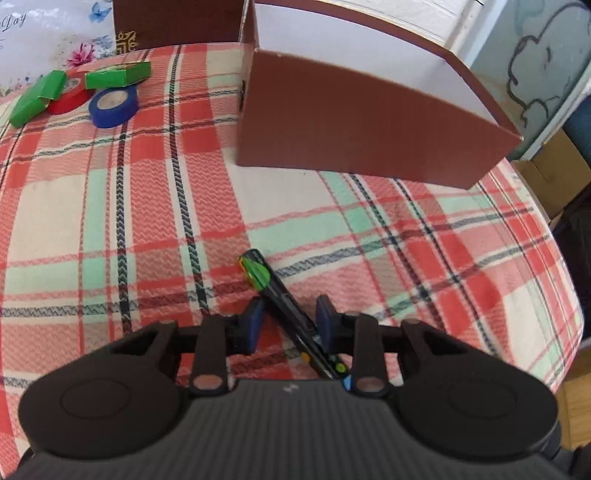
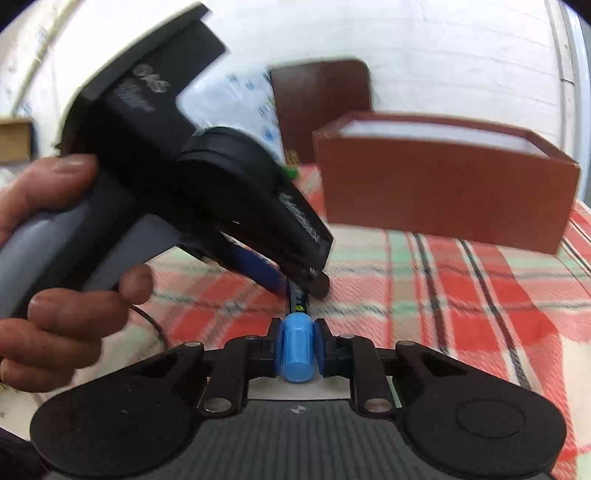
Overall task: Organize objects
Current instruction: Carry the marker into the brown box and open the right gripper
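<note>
Marker [image 2: 296, 347] w/ blue cap clamped in right gripper [image 2: 297, 349], pads pinching cap from both sides. Long axis runs straight ahead of right gripper, black barrel pointing away toward brown box [image 2: 443, 195], cap end nearest camera. In left wrist view same marker [image 1: 284, 302] lies diagonal: green-labelled end [image 1: 258, 271] up-left, lower end toward bottom right w/ bit of blue showing near gripper body. Held above plaid cloth [image 1: 110, 221]; contact w/ cloth can't tell.

Left gripper [image 1: 290, 319] straddling barrel, blue pads either side; right pad touching or just beside barrel, left pad w/ small gap showing. Grip not confirmed, reads as not yet pinching. In right wrist view left gripper comes in from upper left, person's hand [image 2: 55, 266] round grey handle, blocking most of barrel.

Box open-topped, white inside, ahead & right of marker. Far left on cloth: blue tape roll [image 1: 112, 105], red tape roll [image 1: 70, 98], two green cartons [image 1: 118, 74] [image 1: 35, 98] clustered, well apart from marker. Dark brown panel [image 1: 177, 22] behind.
</note>
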Demonstrator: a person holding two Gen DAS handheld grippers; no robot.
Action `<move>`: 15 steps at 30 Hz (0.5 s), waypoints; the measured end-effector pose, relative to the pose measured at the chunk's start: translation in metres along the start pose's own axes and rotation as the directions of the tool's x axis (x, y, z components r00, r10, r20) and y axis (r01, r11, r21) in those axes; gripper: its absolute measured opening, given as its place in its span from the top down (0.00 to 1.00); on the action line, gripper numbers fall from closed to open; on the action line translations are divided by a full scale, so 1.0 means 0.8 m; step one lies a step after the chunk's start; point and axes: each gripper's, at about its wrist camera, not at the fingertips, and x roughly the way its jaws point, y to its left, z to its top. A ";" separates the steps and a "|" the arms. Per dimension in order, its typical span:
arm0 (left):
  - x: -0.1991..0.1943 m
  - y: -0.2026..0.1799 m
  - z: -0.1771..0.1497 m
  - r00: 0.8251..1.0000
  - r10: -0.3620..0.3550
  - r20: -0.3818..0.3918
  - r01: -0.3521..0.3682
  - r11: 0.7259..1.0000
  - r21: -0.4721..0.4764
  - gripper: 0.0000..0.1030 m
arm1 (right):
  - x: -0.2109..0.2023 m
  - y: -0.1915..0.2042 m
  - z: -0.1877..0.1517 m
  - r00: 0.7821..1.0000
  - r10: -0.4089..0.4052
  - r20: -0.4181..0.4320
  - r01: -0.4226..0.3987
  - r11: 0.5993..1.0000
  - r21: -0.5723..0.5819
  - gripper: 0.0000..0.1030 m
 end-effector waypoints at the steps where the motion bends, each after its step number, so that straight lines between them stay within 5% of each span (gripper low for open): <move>1: -0.006 -0.001 0.005 1.000 -0.007 0.017 0.007 1.000 0.003 0.68 | -0.002 0.004 0.003 1.000 -0.012 0.028 0.013 0.999 -0.031 0.82; 5: -0.050 -0.009 0.047 0.991 -0.053 0.119 0.050 0.998 0.029 0.68 | -0.014 0.000 0.036 0.985 -0.032 0.167 0.041 0.998 -0.054 0.82; 9: -0.077 -0.043 0.120 0.965 -0.080 0.249 0.052 0.992 0.118 0.68 | -0.007 -0.017 0.096 0.949 -0.089 0.301 0.108 0.993 -0.047 0.82; 12: -0.069 -0.062 0.175 0.948 -0.089 0.306 0.038 0.985 0.168 0.68 | 0.024 -0.046 0.139 0.937 -0.121 0.328 0.126 0.992 0.006 0.82; 15: -0.035 -0.069 0.219 0.953 -0.081 0.293 0.030 0.984 0.174 0.68 | 0.068 -0.078 0.167 0.941 -0.140 0.307 0.126 0.990 0.065 0.82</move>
